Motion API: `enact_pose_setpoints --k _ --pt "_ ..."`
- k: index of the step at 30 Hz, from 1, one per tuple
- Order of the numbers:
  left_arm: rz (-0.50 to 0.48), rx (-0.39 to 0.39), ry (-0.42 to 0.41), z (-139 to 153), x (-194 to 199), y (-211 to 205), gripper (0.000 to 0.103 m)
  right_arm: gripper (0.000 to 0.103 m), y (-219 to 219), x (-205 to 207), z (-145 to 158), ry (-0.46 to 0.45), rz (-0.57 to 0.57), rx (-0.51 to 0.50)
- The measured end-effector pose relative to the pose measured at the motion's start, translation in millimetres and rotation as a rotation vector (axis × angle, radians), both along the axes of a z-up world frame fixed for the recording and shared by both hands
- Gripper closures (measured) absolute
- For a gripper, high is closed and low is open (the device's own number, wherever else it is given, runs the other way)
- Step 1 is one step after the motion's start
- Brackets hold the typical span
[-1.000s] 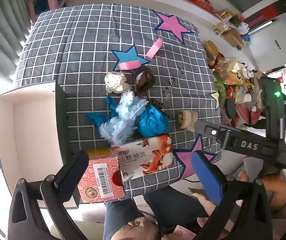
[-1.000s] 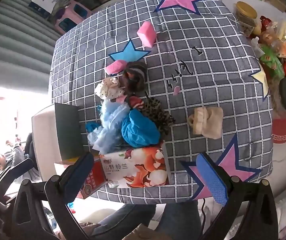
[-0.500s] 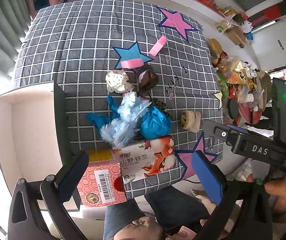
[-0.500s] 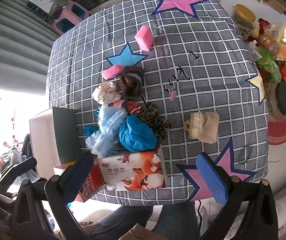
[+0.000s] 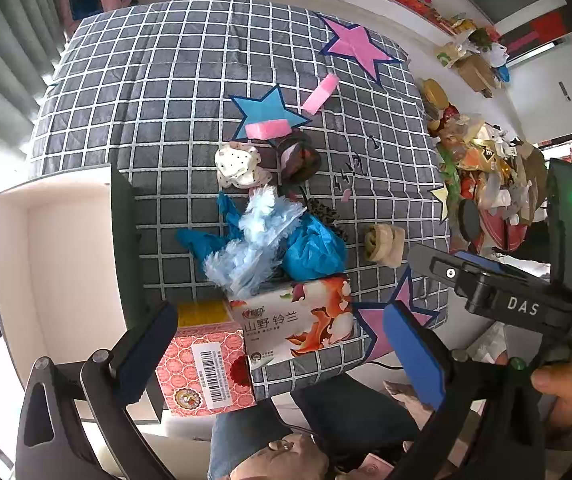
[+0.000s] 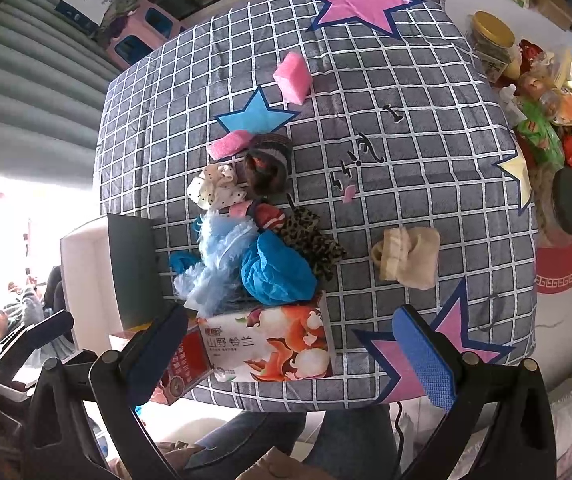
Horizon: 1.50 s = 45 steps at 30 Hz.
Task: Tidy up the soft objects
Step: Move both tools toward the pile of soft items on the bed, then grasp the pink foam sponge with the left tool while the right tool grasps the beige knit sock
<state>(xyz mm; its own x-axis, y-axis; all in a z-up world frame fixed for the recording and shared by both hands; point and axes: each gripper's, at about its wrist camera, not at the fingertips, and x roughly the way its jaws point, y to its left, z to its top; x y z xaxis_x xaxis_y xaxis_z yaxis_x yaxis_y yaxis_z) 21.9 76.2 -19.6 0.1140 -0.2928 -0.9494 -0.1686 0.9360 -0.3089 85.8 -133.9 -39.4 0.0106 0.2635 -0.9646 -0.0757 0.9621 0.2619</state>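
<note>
My left gripper (image 5: 278,344) and right gripper (image 6: 289,344) hang wide and empty above the checked cloth (image 6: 425,152). The soft pile (image 6: 254,252) at twelve o'clock looks light and limp; I'd pinch bunched folds. White box (image 5: 66,280) waits at nine; clutter (image 5: 485,168) at two.

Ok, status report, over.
Left gripper open, empty. Right gripper open, empty. Soft pile untouched on cloth. Tissue box sits in front.

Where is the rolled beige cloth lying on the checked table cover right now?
In the right wrist view the rolled beige cloth lies alone on the checked cover, right of the leopard-print fabric and beyond the pink star at the near edge.
</note>
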Motion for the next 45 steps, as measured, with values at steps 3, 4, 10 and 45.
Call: enact_pose_setpoints --k 3,4,10,45 --pt "0.007 0.003 0.006 -1.8 -0.4 1.6 0.0 0.0 -1.7 0.3 -0.8 0.002 -0.002 -0.002" --pt "0.009 0.005 0.009 -2.6 -0.6 2.0 0.0 0.0 -2.6 0.0 -1.3 0.003 -0.002 -0.001" --pt "0.017 0.017 0.025 -5.7 -1.2 1.2 0.0 0.0 -4.6 -1.3 -4.4 0.007 -0.004 0.003" --pt "-0.015 0.122 0.104 -55.4 119.5 -24.2 0.0 0.0 -80.9 16.6 -61.5 0.094 -0.16 -0.034"
